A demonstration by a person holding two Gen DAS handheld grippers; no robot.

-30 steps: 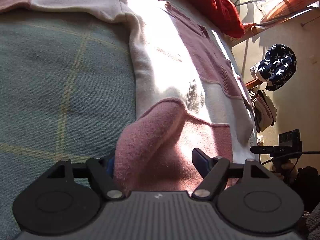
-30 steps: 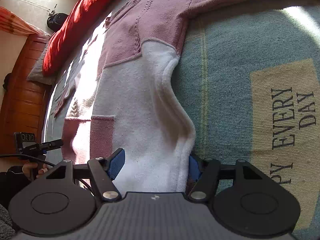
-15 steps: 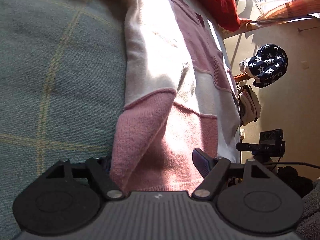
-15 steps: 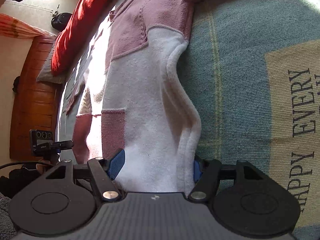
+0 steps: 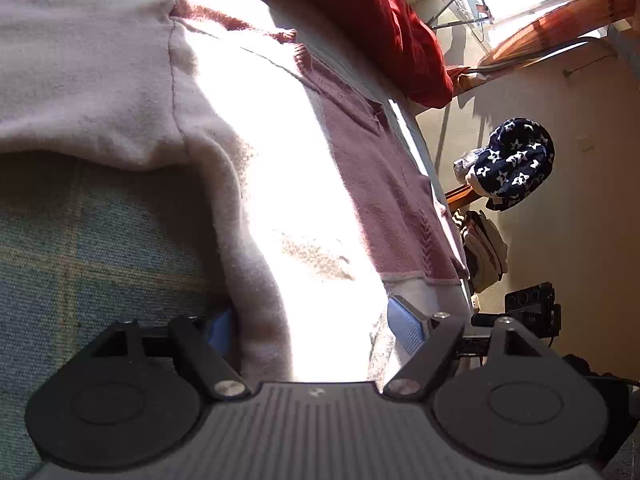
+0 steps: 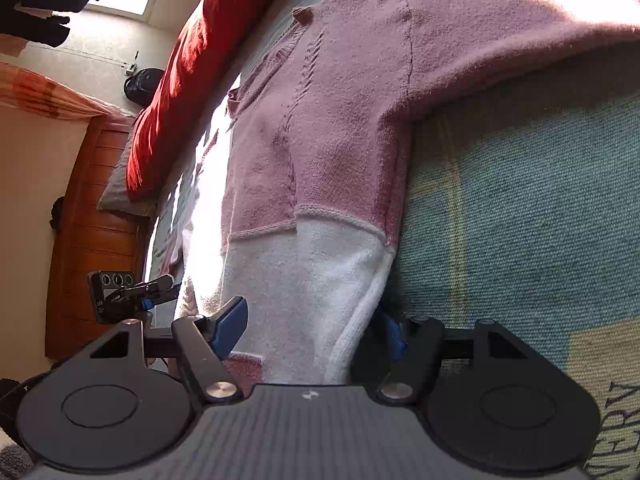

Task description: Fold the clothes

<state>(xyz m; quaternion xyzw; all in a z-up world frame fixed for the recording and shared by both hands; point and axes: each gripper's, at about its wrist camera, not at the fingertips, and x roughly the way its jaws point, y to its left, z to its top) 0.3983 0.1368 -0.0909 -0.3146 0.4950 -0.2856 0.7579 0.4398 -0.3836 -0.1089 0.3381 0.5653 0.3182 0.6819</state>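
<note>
1. Across the middle of the bed, on a blue-green checked blanket [image 5: 100, 260], we see a pink and white sweater [image 5: 132, 80] lying spread out, with a sleeve reaching off to each side.
2. We find the left gripper [image 5: 312, 328] low over the white side of the sweater's body. Its jaws stand wide and have just been opening, and sunlit fabric lies between them.
3. We see its left pad [image 5: 218, 330] just at the sweater's side edge. Its right pad [image 5: 404, 328] shows its bare ribbed face above the cloth, so this gripper is released, not clamped.
4. We find the right gripper [image 6: 312, 332] over the opposite side of the sweater, where the pink panel meets the white one. Its jaws are also spread, with the white fabric rising between them.
5. We see its left pad [image 6: 232, 326] clear of the cloth and its right pad [image 6: 394, 338] tucked behind the sweater's side edge.
6. We note a red pillow [image 5: 380, 20] along the far edge of the bed, beyond the sweater's neckline.
</note>
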